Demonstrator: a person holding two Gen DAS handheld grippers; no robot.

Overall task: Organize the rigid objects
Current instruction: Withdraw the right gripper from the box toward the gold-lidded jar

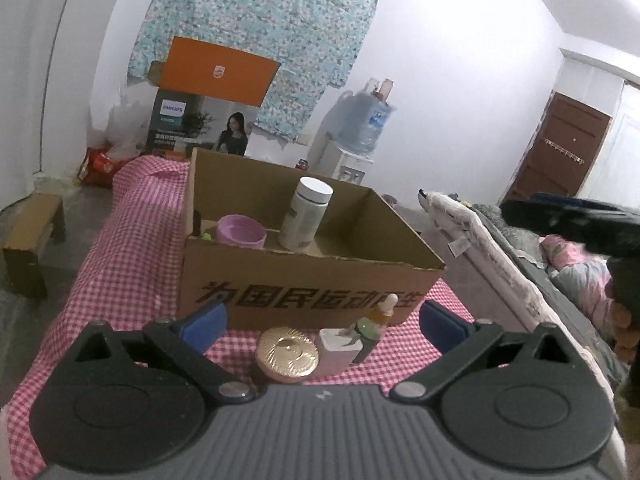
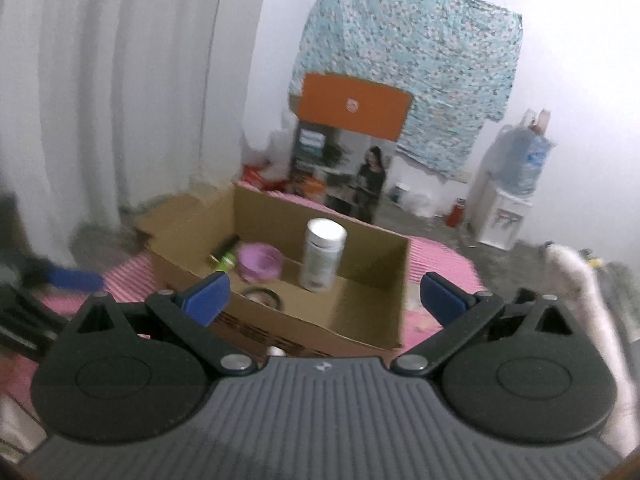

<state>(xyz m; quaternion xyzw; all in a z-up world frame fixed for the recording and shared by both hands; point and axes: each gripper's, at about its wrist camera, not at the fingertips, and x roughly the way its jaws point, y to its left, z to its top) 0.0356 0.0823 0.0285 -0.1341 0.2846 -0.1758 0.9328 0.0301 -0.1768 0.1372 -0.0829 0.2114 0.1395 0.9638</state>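
both hand-held grippers — left [image 1: 322,322], right [image 2: 324,294] — spread apart, empty; cardboard box [image 1: 312,284] ahead.

Right wrist view smeared throughout by motion. Inside the cardboard box [image 2: 280,280], a green-capped item [image 2: 226,260] left of the purple bowl [image 2: 260,266] is too blurred to identify; a round object [image 2: 262,298] at the box's near wall is half hidden by that wall. A small white thing [image 2: 276,351] below the box front is cut off by the gripper body. In the left wrist view, the box's near wall [image 1: 304,292] hides the white bottle's [image 1: 306,216] base, and the printing there is partly covered by a dropper bottle [image 1: 384,312].
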